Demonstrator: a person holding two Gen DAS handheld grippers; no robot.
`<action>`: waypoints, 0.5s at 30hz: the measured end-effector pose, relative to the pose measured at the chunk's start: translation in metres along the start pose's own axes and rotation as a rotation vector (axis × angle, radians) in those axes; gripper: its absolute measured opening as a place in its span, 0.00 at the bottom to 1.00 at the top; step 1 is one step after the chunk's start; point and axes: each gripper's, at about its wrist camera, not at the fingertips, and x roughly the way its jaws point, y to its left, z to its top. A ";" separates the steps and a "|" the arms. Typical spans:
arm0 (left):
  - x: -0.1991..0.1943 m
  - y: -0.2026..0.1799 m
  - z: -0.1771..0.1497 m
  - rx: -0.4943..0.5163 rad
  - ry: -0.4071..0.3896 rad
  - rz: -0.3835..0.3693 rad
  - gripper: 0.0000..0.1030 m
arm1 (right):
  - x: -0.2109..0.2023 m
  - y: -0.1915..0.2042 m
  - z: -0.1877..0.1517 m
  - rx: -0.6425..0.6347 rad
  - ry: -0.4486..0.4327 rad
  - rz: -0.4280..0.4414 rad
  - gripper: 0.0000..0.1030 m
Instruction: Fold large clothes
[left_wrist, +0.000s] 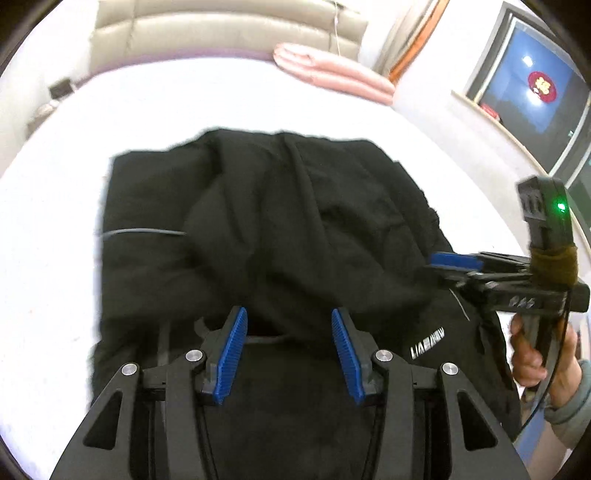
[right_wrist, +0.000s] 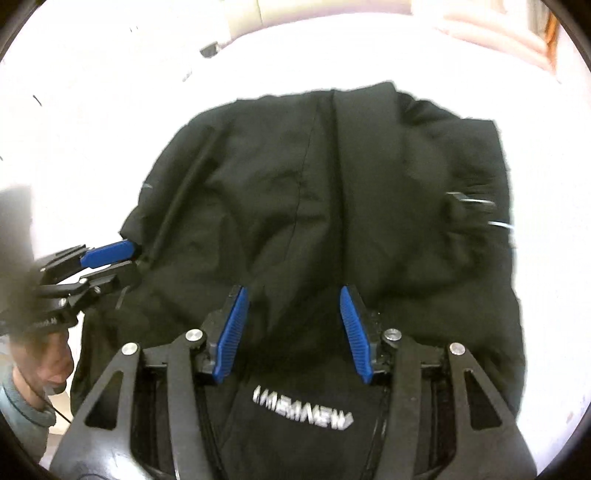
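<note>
Left tool (left_wrist: 288, 354) and right tool (right_wrist: 291, 332) both hang spread, pinching nothing; the black jacket (left_wrist: 258, 221) lies below them on the bed (left_wrist: 184, 99). Smooth the folded layer flat before gripping again.

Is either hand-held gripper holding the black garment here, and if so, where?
Neither. The left hand-held gripper and right hand-held gripper both stand open above the black garment, with no cloth pinched.

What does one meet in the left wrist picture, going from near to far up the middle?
Left gripper → black garment → white bed sheet → beige headboard.
</note>
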 end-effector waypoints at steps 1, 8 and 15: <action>-0.022 0.004 -0.010 -0.006 -0.025 0.011 0.49 | -0.014 0.000 -0.007 0.006 -0.024 -0.012 0.51; -0.133 0.034 -0.096 -0.095 -0.038 0.135 0.53 | -0.111 -0.030 -0.095 0.151 -0.083 -0.130 0.62; -0.157 0.079 -0.187 -0.286 0.070 0.154 0.54 | -0.156 -0.071 -0.174 0.259 0.007 -0.239 0.68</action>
